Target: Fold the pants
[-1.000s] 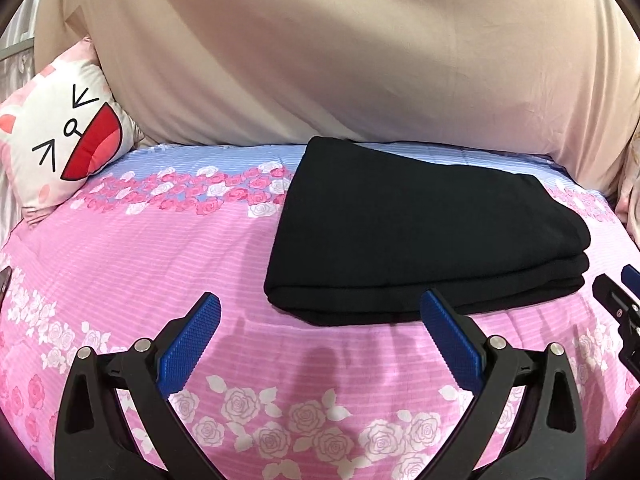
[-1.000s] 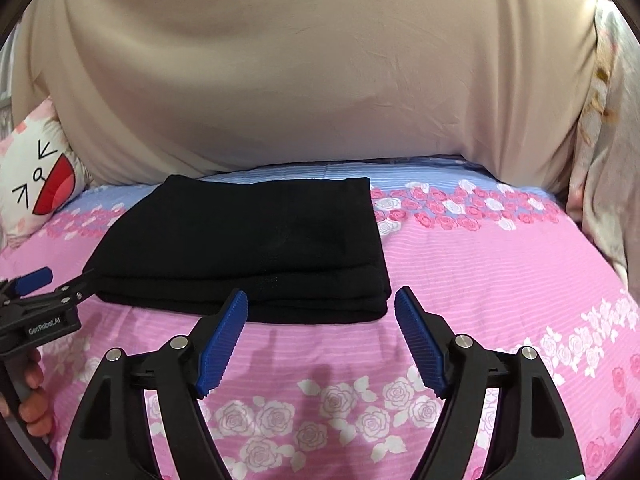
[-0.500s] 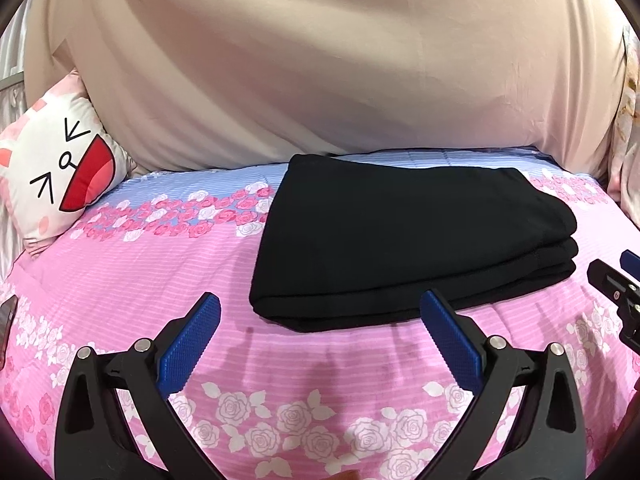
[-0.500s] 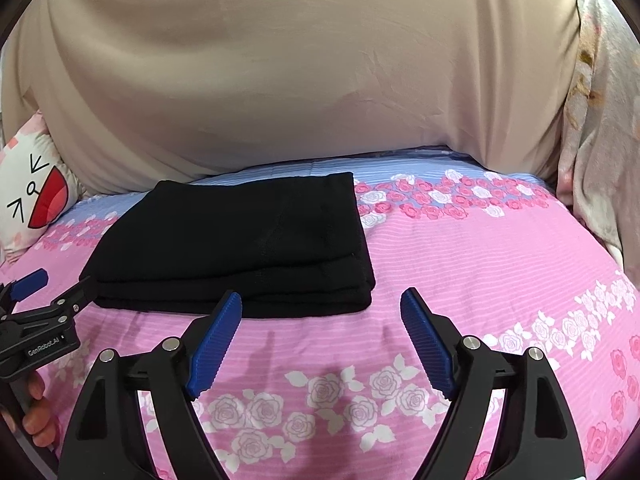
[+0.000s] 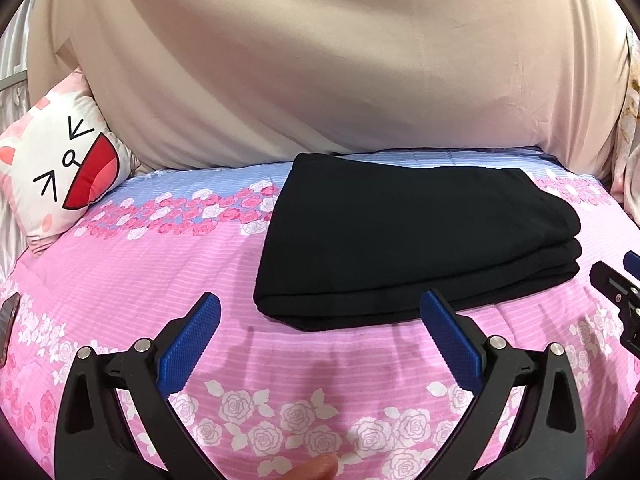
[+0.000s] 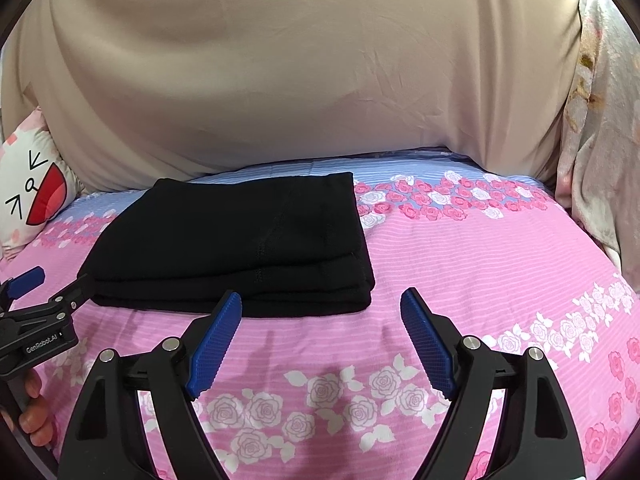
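Black pants (image 5: pixel 404 236) lie folded in a flat layered stack on the pink rose-print bed cover (image 5: pixel 132 280); they also show in the right wrist view (image 6: pixel 240 240). My left gripper (image 5: pixel 320 320) is open and empty, hovering just short of the stack's near edge. My right gripper (image 6: pixel 320 320) is open and empty, near the stack's front right corner. The left gripper also shows at the left edge of the right wrist view (image 6: pixel 44 292), and part of the right gripper shows at the right edge of the left wrist view (image 5: pixel 618 284).
A white and pink cartoon-face pillow (image 5: pixel 60 172) leans at the far left. A beige sheet (image 5: pixel 340 60) hangs behind the bed. A floral curtain (image 6: pixel 600 120) hangs at the right. A dark phone-like object (image 5: pixel 8 320) lies at the bed's left edge.
Both grippers have shifted slightly, with the view tilting; the pants stay still. Both grippers remain open.
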`<state>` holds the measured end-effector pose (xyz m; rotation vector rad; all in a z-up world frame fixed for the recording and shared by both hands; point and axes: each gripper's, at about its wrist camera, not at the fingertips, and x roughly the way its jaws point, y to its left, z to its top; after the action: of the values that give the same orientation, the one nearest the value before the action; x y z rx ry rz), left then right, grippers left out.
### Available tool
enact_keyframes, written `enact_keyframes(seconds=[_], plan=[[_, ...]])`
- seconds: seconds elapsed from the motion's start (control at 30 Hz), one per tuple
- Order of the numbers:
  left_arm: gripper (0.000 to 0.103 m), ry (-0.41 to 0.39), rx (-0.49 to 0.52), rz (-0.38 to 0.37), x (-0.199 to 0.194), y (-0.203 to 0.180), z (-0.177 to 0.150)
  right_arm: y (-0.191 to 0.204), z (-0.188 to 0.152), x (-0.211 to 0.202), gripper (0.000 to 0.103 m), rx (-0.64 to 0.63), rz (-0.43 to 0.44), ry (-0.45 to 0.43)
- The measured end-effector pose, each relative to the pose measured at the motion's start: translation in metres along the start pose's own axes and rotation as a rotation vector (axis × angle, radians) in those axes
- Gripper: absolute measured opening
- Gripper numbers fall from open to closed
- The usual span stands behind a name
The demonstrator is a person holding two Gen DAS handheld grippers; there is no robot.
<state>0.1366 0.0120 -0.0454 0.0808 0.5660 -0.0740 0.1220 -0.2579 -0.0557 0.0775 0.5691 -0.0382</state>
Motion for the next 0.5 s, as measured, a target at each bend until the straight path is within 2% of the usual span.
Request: enact_keyframes(seconds=[0.3, 0.5], plan=[[0.098, -0.016, 0.032, -0.04, -0.0036, -0.0051, -0.0015, -0.0009, 0.0003, -0.0001, 0.081, -0.011, 0.0, -0.003], [0.098, 0.006, 0.02, -0.032, -0.0003, -0.004, -0.0019, -0.0015, 0.0009, 0.0004, 0.081, -0.016, 0.001, -0.001]])
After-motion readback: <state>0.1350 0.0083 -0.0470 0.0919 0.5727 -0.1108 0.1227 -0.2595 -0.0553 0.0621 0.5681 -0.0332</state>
